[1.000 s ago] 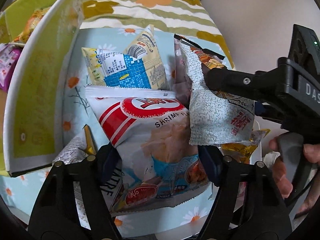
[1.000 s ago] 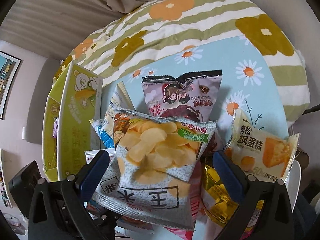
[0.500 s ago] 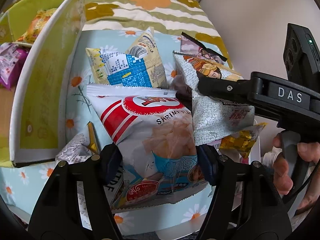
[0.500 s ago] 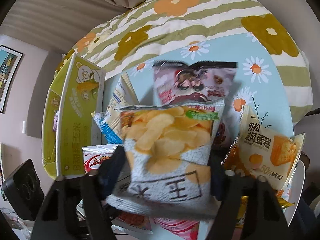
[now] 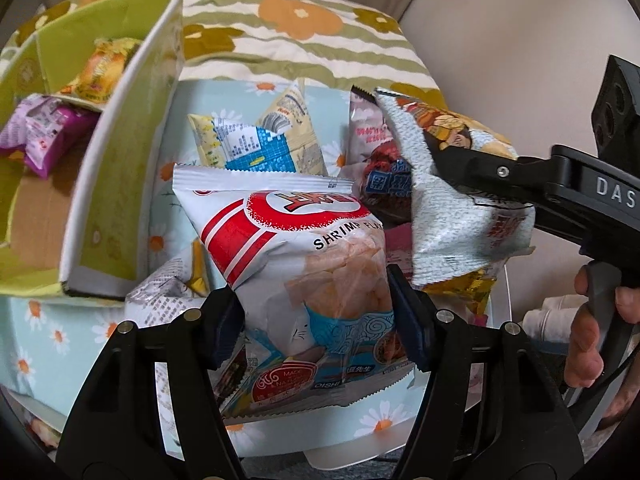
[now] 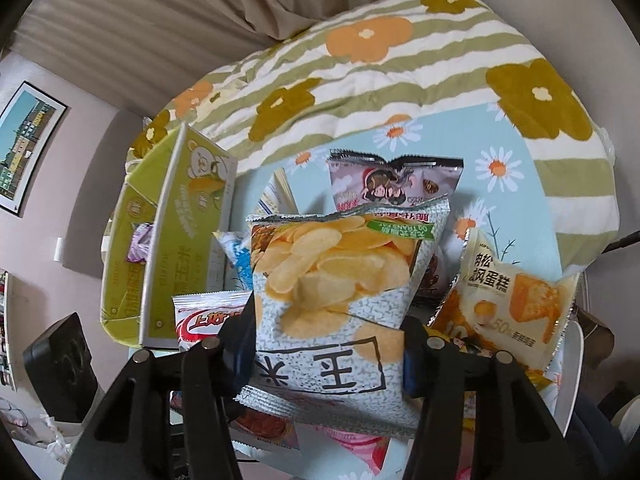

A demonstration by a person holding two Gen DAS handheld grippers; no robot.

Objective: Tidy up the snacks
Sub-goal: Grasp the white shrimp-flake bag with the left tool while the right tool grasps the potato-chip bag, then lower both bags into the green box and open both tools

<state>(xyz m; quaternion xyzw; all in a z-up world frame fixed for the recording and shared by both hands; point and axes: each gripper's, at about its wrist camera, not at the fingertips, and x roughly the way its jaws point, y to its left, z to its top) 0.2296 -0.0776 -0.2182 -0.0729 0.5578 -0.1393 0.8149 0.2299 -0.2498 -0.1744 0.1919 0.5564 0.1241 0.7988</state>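
Left gripper (image 5: 314, 314) is pointing steeply down, jaws just finished closing, pads pinching a bag. Right gripper (image 6: 326, 344) is also pitched down, jaws just closing in, clamping another bag. Right hand (image 5: 588, 336) is wrapping its trigger handle.

right tongs (image 6: 326, 344) clamped on potato chip bag (image 6: 340, 280), jaws just closed in | shrimp cracker bag (image 6: 208, 318) at left | cake packet (image 6: 516, 300) at right | green box (image 6: 176, 240) beyond, on the daisy cloth (image 6: 504, 168)
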